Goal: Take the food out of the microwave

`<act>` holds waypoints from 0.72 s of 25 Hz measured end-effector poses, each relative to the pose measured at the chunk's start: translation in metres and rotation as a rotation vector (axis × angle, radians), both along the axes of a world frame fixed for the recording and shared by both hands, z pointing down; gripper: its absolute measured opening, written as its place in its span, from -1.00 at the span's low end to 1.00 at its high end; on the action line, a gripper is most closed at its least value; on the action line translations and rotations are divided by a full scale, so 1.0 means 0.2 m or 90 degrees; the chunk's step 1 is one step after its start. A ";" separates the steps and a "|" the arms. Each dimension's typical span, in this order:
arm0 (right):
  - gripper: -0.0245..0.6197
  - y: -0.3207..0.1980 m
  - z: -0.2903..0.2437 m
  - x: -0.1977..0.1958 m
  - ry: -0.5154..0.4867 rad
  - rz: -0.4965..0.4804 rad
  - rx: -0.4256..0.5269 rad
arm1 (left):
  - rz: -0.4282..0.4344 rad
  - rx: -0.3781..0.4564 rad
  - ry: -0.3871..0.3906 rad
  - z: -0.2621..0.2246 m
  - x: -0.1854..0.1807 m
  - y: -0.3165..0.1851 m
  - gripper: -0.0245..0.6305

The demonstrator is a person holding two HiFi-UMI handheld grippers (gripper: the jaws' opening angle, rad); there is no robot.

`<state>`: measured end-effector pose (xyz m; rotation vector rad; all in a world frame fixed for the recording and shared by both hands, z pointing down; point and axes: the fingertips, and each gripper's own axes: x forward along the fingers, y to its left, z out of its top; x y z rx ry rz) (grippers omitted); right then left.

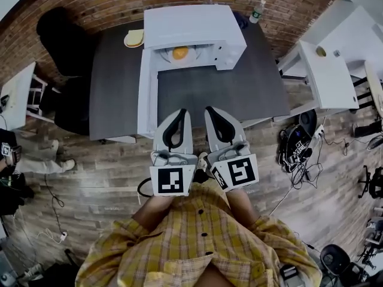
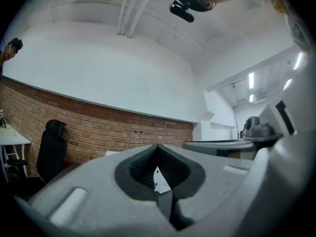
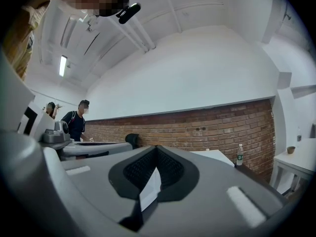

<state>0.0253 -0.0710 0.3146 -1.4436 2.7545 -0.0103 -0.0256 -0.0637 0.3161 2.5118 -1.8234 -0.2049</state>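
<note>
A white microwave (image 1: 191,26) stands on a dark table (image 1: 263,82), its door (image 1: 145,94) swung open to the left. Inside, a piece of orange-yellow food (image 1: 180,53) lies on a white plate. My left gripper (image 1: 182,112) and right gripper (image 1: 210,109) hang side by side at the table's near edge, pointing towards the microwave and well short of it. Both are shut with nothing between their jaws. In the left gripper view the left gripper (image 2: 158,147) shows its jaws pressed together. The right gripper (image 3: 157,148) looks the same in the right gripper view.
A small plate with bread (image 1: 134,38) sits on the table left of the microwave. A water bottle (image 1: 257,11) stands at the table's back right. There is a black chair (image 1: 60,40) at the left, white desks (image 1: 323,70) at the right, and cables on the wooden floor.
</note>
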 end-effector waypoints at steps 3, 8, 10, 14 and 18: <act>-0.91 -0.11 0.00 0.06 -0.004 -0.011 0.002 | -0.016 0.002 -0.006 0.00 0.06 -0.10 -0.93; -0.91 -0.30 0.03 0.14 -0.010 -0.033 -0.001 | -0.049 0.000 -0.025 0.01 0.12 -0.25 -0.93; -0.91 -0.36 0.04 0.15 -0.015 -0.044 -0.006 | -0.062 0.003 -0.031 0.01 0.13 -0.30 -0.93; -0.91 -0.45 0.05 0.18 -0.024 -0.070 -0.015 | -0.086 -0.001 -0.038 0.02 0.16 -0.38 -0.93; -0.91 -0.52 0.09 0.19 -0.036 -0.092 -0.033 | -0.107 -0.004 -0.043 0.03 0.18 -0.43 -0.93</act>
